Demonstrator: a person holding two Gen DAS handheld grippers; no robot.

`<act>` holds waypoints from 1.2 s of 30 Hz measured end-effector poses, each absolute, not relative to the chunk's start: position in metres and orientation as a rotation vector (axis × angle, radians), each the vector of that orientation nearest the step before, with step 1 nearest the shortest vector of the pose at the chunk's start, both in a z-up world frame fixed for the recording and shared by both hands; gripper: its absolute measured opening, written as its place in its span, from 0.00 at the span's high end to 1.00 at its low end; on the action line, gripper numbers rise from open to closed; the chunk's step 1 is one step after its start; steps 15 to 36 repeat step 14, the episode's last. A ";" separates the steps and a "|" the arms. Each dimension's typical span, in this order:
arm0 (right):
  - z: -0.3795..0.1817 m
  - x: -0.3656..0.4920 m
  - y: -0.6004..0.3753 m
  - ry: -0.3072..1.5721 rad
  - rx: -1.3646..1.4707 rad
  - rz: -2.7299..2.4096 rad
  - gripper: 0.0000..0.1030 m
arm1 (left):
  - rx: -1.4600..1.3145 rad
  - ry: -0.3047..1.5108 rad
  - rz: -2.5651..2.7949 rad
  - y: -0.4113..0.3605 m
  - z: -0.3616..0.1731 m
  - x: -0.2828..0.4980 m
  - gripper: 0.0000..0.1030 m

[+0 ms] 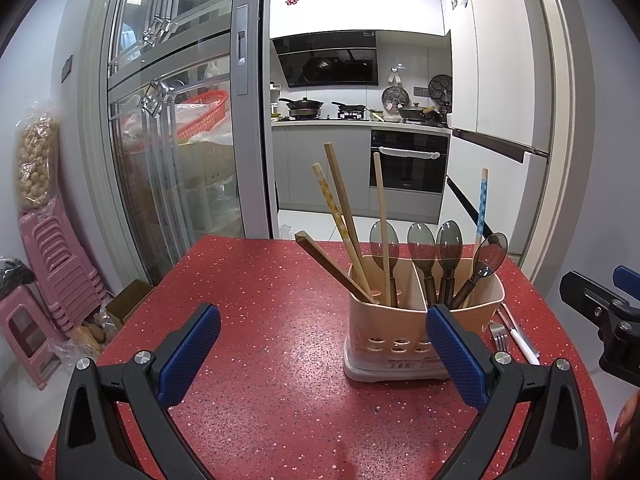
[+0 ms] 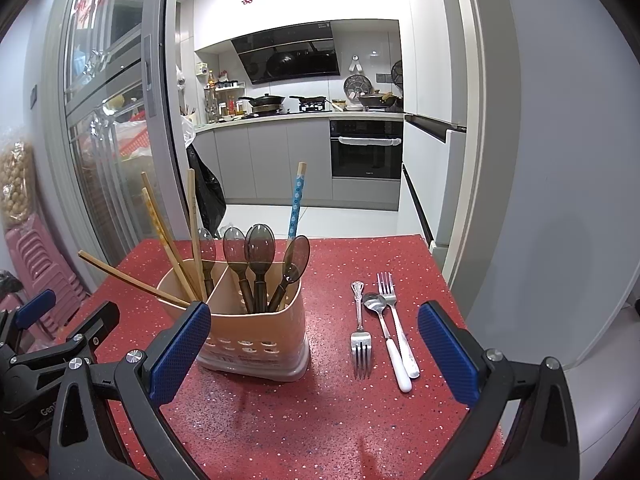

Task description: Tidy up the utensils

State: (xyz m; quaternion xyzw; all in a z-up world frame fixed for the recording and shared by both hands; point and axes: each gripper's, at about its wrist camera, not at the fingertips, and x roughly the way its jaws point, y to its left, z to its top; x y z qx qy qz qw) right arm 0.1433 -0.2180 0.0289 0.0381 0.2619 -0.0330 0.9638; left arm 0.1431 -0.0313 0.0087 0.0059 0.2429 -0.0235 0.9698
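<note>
Both claws, left [image 1: 323, 356] and right [image 2: 314, 354], hung released, gripping nothing. The forks [image 2: 361, 350] and spoon [image 2: 386, 332] lay ahead between the right claw's fingers, caddy [image 2: 256, 344] ahead-left. A careless reach could probably topple its leaning chopsticks [image 2: 132, 278].

Speckled glossy red table [image 2: 340, 420], matt plastic caddy [image 2: 256, 332], wooden chopsticks [image 1: 340, 208], shiny metal forks [image 2: 361, 344]

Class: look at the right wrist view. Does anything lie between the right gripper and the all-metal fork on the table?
Nothing visible does. The right gripper is open, and only bare red table separates it from the fork.
</note>
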 end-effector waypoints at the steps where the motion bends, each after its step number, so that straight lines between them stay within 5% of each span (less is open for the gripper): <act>1: 0.029 0.144 -0.218 0.531 0.078 -0.065 0.00 | 0.010 0.491 -0.051 -0.031 0.008 0.143 0.00; 36: 0.033 0.141 -0.219 0.528 0.077 -0.067 0.00 | -0.008 0.480 -0.070 -0.029 0.008 0.142 0.00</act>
